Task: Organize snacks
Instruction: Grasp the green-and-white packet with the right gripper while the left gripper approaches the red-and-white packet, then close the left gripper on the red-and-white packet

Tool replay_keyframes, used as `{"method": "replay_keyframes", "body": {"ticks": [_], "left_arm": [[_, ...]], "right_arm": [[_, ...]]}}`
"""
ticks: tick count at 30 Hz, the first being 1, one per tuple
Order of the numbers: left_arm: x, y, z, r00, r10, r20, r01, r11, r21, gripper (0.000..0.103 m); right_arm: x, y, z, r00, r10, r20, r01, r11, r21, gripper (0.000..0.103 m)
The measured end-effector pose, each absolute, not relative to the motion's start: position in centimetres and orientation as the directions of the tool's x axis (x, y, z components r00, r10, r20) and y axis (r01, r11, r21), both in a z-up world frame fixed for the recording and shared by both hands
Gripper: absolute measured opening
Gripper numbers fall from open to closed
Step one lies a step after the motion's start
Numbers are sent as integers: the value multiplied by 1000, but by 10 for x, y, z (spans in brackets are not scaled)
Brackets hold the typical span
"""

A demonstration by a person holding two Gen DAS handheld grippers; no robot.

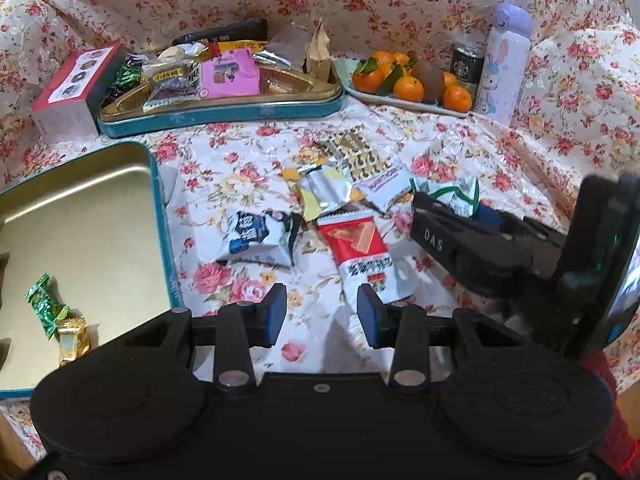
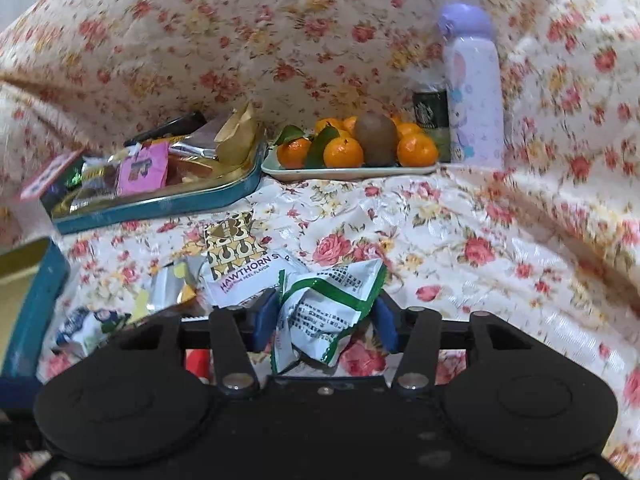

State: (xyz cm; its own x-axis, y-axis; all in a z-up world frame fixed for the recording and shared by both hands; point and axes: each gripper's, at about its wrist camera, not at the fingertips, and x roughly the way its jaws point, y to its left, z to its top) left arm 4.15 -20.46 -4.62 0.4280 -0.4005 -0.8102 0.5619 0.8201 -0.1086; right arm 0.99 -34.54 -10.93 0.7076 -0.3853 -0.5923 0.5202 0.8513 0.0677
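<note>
hidden: red snack packet partly covered by left gripper | left jaws held apart, empty, angled down over floral cloth | right gripper clamped on crumpled green-white packet

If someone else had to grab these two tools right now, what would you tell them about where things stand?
Right hand-held gripper: shut on a crumpled green-and-white snack packet.
Left hand-held gripper: open, empty, hovering over the red packet.
Near tin: holds just a green candy and a gold candy.
Far tin: piled with snacks.
Still loose on the floral cloth: the red packet, a blue-and-white packet, a silver-yellow one, a hawthorn packet, a patterned sachet.
Left to do: place the held packet, then gather the rest.
</note>
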Motion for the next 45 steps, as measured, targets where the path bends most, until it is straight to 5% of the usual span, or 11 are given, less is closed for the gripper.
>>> {"method": "replay_keyframes", "body": {"ticks": [15,45], "left_arm": [[57,-240,-56,393,-421,-818,536,827,-168,48],[64,-264,-75,405,-359,-841,540,836,-97,52]], "right_arm": [[-12,-372,-118,769,-373,-519,555,793,251,43],[-21,-374,-119,787,-379,-487,570,749,338,43]]}}
